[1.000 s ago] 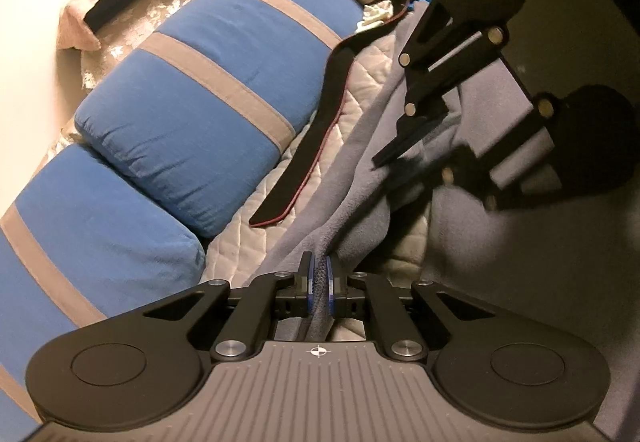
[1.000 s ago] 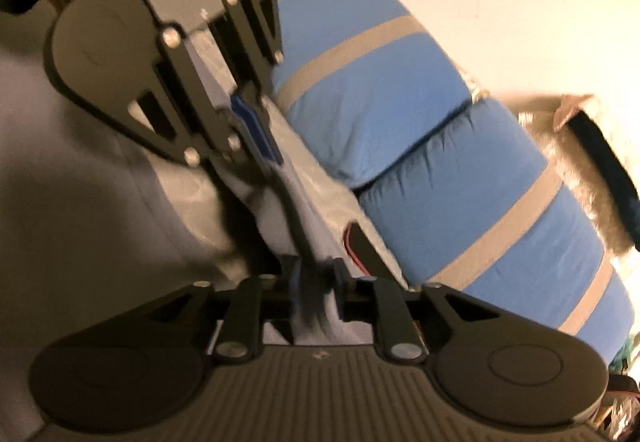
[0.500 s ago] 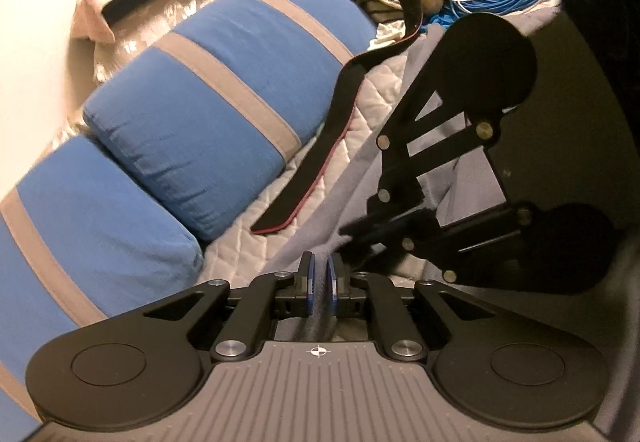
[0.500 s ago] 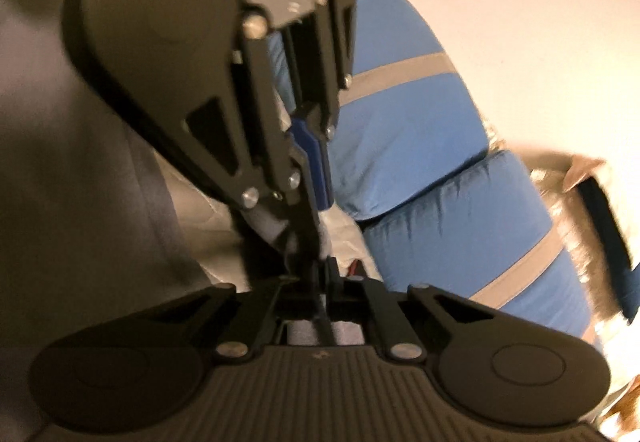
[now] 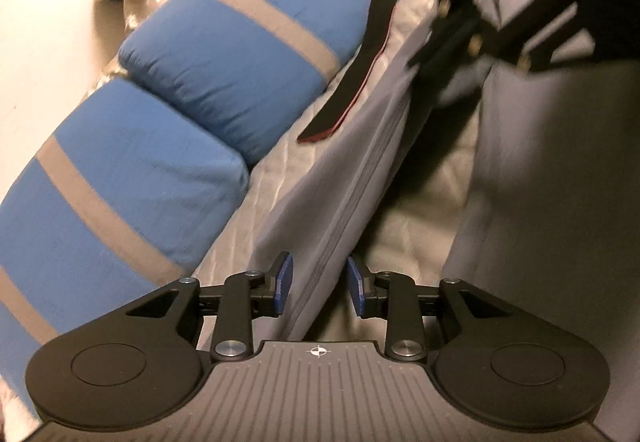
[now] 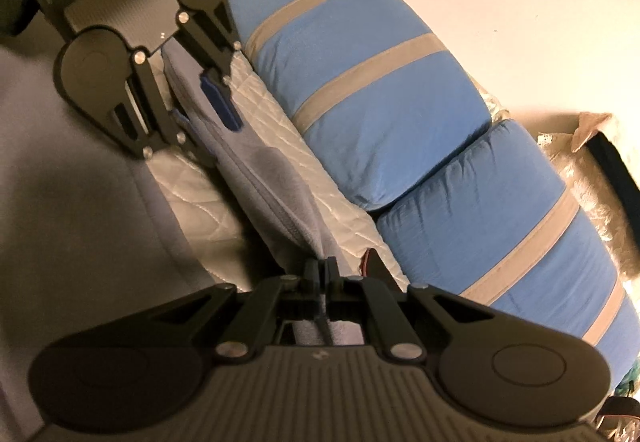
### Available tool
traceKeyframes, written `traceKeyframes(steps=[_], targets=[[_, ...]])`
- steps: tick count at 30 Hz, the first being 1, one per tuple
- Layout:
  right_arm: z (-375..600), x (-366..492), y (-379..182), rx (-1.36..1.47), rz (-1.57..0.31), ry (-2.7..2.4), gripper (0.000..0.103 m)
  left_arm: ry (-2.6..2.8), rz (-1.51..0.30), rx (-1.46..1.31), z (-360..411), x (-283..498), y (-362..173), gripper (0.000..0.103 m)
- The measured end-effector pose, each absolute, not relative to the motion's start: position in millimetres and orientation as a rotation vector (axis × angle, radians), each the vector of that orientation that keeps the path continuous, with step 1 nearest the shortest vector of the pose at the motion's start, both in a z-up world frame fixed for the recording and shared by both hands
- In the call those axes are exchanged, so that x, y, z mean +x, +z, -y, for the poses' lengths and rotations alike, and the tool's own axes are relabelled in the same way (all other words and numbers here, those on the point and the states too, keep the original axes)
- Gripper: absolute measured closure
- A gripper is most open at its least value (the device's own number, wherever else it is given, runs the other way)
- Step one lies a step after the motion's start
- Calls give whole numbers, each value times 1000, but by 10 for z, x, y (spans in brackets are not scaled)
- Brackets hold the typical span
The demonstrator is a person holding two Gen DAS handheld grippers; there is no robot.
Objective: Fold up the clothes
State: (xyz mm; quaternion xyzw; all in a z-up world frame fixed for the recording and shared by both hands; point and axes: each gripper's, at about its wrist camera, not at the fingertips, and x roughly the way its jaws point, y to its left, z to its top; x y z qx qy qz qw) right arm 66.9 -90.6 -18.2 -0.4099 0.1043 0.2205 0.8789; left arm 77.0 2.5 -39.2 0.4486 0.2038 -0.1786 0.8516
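Left gripper (image 5: 319, 284) opening, grey garment (image 5: 344, 178) hem between pads, untouched. Right gripper (image 6: 325, 274) clamped on same hem, stretched along quilt beside blue pillows (image 5: 240, 38). Better keep tension, lay flat.

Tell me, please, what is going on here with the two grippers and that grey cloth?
A person is folding a grey garment on a quilted bed beside two blue pillows. The right gripper is shut on one end of the garment's folded edge. The left gripper is opening, its blue pads clear of the edge that runs between them, so it appears to be letting go.
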Motion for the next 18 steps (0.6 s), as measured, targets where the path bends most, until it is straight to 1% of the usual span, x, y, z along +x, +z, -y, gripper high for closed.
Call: traceKeyframes(steps=[18], targets=[[846,667,-281,-893,-217,458,101,-328,-482,917,-244,1003,-382,74]])
